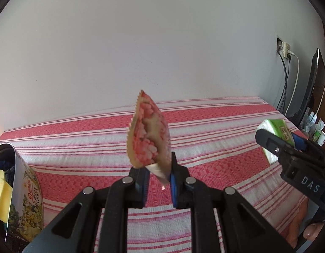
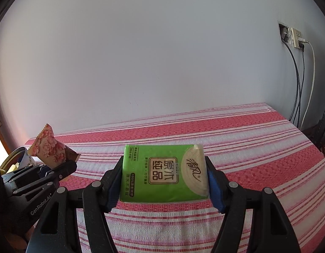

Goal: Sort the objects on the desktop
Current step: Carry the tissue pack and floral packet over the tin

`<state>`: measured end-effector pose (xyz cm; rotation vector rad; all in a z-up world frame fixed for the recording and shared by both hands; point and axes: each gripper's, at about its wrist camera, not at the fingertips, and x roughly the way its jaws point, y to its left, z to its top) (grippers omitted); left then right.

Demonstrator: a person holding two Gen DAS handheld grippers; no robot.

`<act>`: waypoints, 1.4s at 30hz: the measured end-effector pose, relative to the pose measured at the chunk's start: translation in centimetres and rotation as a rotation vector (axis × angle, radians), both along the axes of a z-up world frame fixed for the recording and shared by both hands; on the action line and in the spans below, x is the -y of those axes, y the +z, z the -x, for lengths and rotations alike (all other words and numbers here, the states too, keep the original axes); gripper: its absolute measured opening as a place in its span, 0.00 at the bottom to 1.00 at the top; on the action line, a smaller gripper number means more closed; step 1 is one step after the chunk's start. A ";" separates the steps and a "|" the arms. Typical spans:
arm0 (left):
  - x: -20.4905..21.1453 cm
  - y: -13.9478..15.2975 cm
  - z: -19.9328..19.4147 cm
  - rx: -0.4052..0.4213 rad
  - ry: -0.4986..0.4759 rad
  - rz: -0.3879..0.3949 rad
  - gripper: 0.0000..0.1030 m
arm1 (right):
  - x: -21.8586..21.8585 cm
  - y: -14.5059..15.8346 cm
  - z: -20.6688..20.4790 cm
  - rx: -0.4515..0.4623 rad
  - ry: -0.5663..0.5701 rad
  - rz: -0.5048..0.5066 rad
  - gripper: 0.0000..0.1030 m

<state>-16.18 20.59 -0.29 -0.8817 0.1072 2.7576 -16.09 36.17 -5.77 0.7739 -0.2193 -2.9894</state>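
Your left gripper (image 1: 158, 181) pinches only the bottom seam of the pink snack packet (image 1: 146, 132) at frame centre, so it may swing or slip free, while your right gripper (image 2: 165, 186) clamps the green tissue pack (image 2: 164, 174) securely.

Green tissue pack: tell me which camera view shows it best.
The right wrist view. There the green tissue pack fills the middle, printed face up and readable, clamped between the right hand-held gripper pads. The left wrist view shows only a small, partly hidden piece of it at the right edge, behind that gripper.
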 end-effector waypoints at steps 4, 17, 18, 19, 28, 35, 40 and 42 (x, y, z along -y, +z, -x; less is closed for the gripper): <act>1.4 0.2 -0.7 -0.011 0.018 -0.003 0.15 | 0.5 0.2 -0.6 -0.019 0.010 -0.005 0.68; 4.1 0.3 -2.9 -0.042 0.053 -0.005 0.15 | 2.9 1.0 -2.6 -0.095 0.036 -0.064 0.68; 4.4 0.3 -2.9 -0.039 0.054 -0.009 0.15 | 3.0 1.0 -2.6 -0.098 0.036 -0.069 0.68; 4.5 0.3 -3.3 -0.039 0.054 -0.011 0.15 | 3.2 1.1 -2.7 -0.099 0.035 -0.075 0.68; 5.6 -0.3 -5.1 -0.048 0.064 -0.020 0.15 | 4.1 1.4 -3.4 -0.108 0.024 -0.067 0.68; 6.4 -0.3 -5.6 -0.047 0.072 -0.039 0.15 | 5.3 1.5 -4.1 -0.085 0.035 -0.060 0.68; 6.3 -0.2 -5.9 -0.047 0.074 -0.050 0.15 | 5.9 1.0 -4.8 -0.079 0.065 -0.067 0.68; 6.8 -0.2 -6.4 -0.051 0.073 -0.055 0.15 | 6.4 0.9 -5.5 -0.080 0.081 -0.070 0.68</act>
